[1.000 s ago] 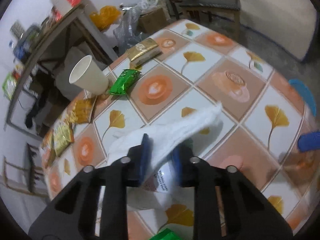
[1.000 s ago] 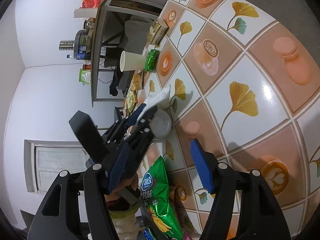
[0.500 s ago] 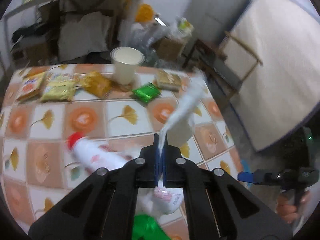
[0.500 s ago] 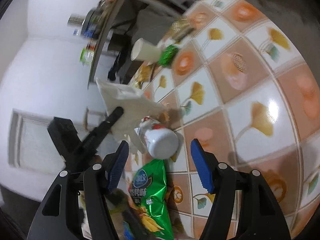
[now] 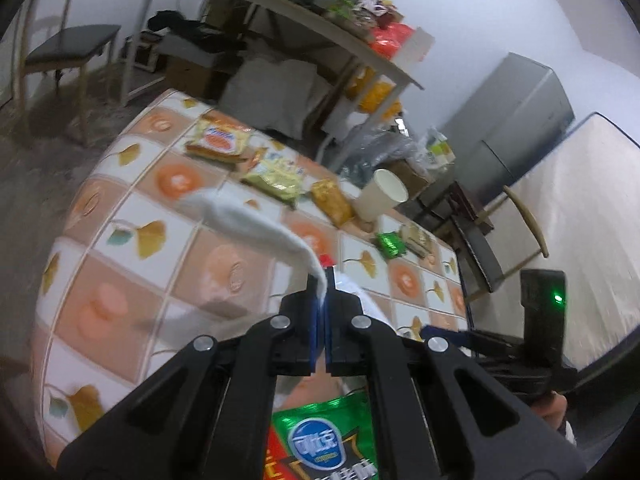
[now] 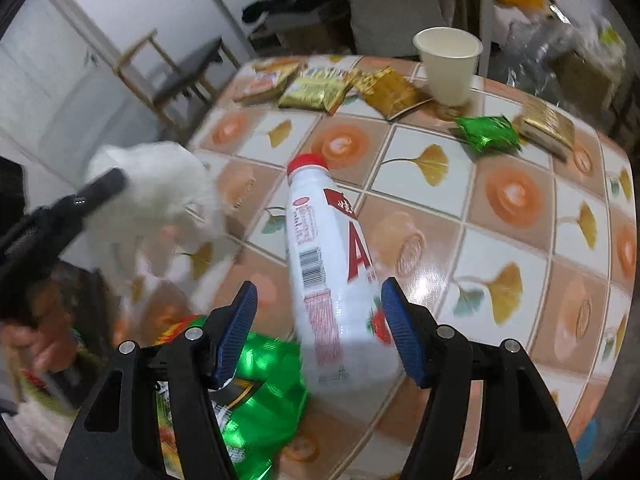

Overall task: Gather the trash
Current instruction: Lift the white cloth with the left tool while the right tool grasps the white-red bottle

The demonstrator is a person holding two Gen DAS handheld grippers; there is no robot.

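Observation:
My left gripper [image 5: 322, 300] is shut on a white tissue [image 5: 248, 222], which hangs lifted above the tiled table [image 5: 132, 272]; it also shows in the right wrist view [image 6: 160, 188], blurred at the left. My right gripper [image 6: 318, 328] is open, its blue pads either side of the base of a white bottle [image 6: 328, 272] with a red cap that lies on the table. A green chip bag [image 6: 260, 408] lies under my right gripper and shows in the left wrist view [image 5: 320, 444].
A paper cup [image 6: 448, 64], gold and yellow snack packets [image 6: 316, 88], a small green wrapper [image 6: 488, 132] and a gold pack [image 6: 544, 128] lie along the table's far side. A cluttered shelf [image 5: 304, 4], chairs [image 5: 64, 48] and a mattress [image 5: 580, 240] stand around.
My left gripper has lifted the tissue off the bottle and swung left with it. My right gripper has moved in over the bottle, which now lies uncovered between its pads.

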